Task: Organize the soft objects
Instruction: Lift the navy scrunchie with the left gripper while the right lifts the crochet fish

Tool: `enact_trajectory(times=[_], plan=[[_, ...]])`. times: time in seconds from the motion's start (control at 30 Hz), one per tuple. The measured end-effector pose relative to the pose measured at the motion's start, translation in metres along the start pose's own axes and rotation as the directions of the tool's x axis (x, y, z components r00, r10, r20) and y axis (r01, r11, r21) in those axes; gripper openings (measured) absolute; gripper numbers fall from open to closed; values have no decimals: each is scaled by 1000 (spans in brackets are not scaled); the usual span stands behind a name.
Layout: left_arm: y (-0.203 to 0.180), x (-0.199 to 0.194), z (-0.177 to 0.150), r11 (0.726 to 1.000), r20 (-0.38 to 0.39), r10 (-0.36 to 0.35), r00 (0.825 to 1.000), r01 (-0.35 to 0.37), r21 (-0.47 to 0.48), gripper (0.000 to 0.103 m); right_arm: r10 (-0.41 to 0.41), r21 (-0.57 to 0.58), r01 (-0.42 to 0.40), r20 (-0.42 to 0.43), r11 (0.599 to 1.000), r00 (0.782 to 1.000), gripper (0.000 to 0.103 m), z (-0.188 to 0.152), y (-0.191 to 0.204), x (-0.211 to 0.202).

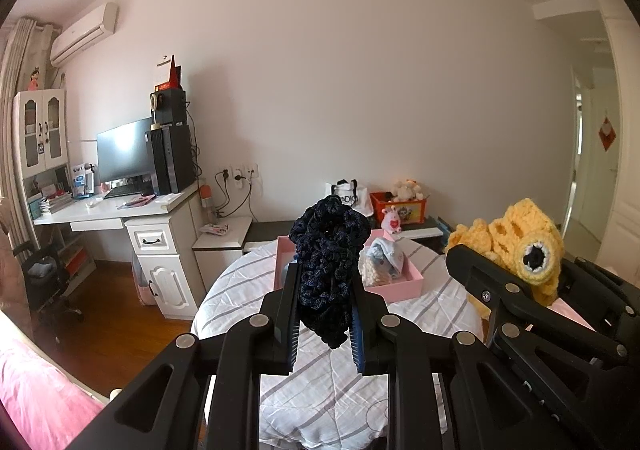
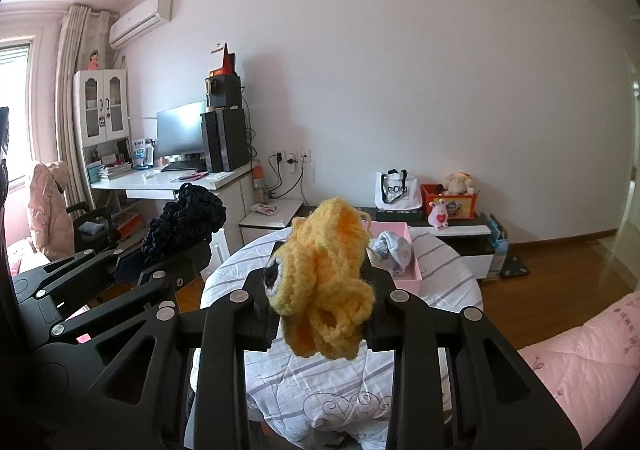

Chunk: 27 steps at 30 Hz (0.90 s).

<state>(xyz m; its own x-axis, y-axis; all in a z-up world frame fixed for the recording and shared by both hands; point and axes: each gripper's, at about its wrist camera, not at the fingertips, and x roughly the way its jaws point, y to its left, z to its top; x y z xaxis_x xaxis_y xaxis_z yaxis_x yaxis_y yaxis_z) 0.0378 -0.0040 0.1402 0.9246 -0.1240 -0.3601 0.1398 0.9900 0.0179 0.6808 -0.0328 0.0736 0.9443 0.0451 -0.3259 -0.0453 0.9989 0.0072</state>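
My left gripper [image 1: 325, 278] is shut on a dark navy knitted piece [image 1: 328, 270] and holds it up above the round table [image 1: 320, 382] with its striped white cloth. My right gripper [image 2: 320, 270] is shut on a yellow knitted piece [image 2: 324, 282] with a black-and-white eye, also held above the table. Each gripper shows in the other's view: the yellow piece [image 1: 520, 246] at the right, the navy piece [image 2: 188, 221] at the left. A pink box [image 1: 400, 286] on the table's far side holds a pale blue soft item [image 1: 384, 254].
A white desk [image 1: 116, 209] with monitor and computer tower stands at the left, with a chair [image 1: 44, 282] beside it. A low cabinet [image 2: 452, 230] behind the table carries a white bag, an orange box and plush toys. Pink bedding [image 2: 580, 362] lies at the right.
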Motion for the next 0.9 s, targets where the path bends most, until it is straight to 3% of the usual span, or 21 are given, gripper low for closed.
enact_trajectory(times=[0.47,0.9], plan=[[-5,19,13,1000,-24,4,1000,-3,5,18,4,7,-4,-19,1000,1000,29,0,-8,11],[-4,123,45,1000,-152,-9,988,9,1,18,0,33,5,-135,999,991,29,-11,-20,71]])
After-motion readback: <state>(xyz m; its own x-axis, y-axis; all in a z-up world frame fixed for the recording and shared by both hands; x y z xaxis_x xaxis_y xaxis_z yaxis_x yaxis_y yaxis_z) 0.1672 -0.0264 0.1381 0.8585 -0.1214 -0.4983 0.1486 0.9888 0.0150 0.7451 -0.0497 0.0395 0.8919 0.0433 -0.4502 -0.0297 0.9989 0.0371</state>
